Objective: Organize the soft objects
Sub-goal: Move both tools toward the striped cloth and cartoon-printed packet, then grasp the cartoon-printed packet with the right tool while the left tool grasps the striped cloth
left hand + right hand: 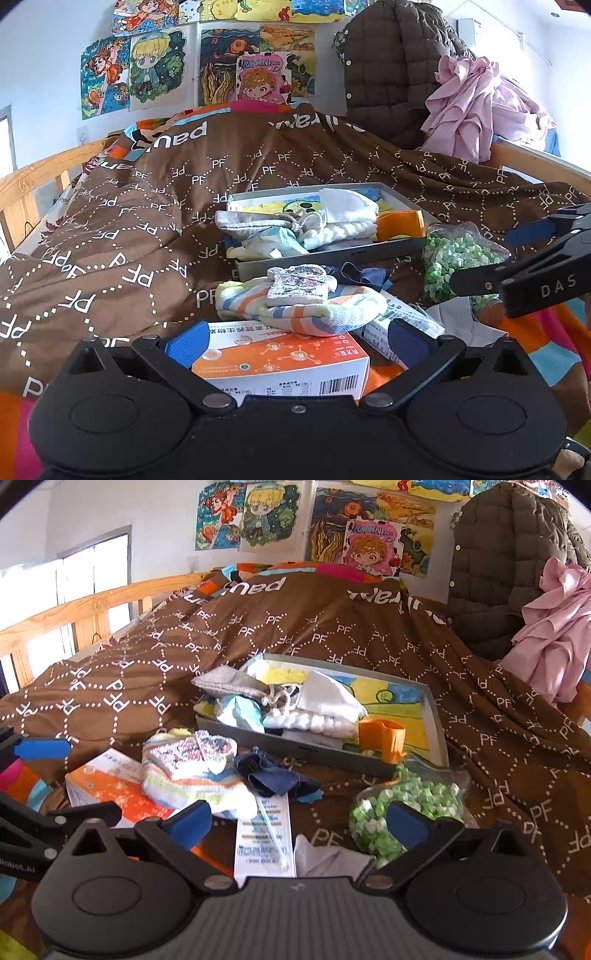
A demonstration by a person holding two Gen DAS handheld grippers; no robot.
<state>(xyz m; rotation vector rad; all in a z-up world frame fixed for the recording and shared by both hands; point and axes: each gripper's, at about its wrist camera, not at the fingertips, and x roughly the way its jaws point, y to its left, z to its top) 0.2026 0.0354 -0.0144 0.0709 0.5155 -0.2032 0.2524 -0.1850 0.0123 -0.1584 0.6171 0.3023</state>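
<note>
Two grippers are in our hands, and both hold nothing: our left gripper (295, 341) has its blue pads spread wide over an orange and white box (284, 363), and our right gripper (297, 825) is likewise spread apart above a white leaflet (264, 840).

We take the grey tray (295, 747) on the brown quilt (122, 698) as our landmark. Inside it lie a grey cloth pouch (229, 685), a white folded cloth (328, 696), a white knitted piece (314, 722) and a pale blue fabric (240, 710), with an orange cup (382, 738) at its near right corner.

Just in front of the tray, outside it, a striped towel (306, 308) rests on the box, and a small patterned sock (299, 282) lies on top of the towel. A dark blue cloth (273, 773) sits beside the towel, between it and the tray's front wall. To the right of the tray's near corner lies a clear bag of green and white pieces (406, 812), touching the quilt. Behind the tray, well apart, a pink garment (476, 107) hangs against a dark quilted jacket (391, 62).
</note>
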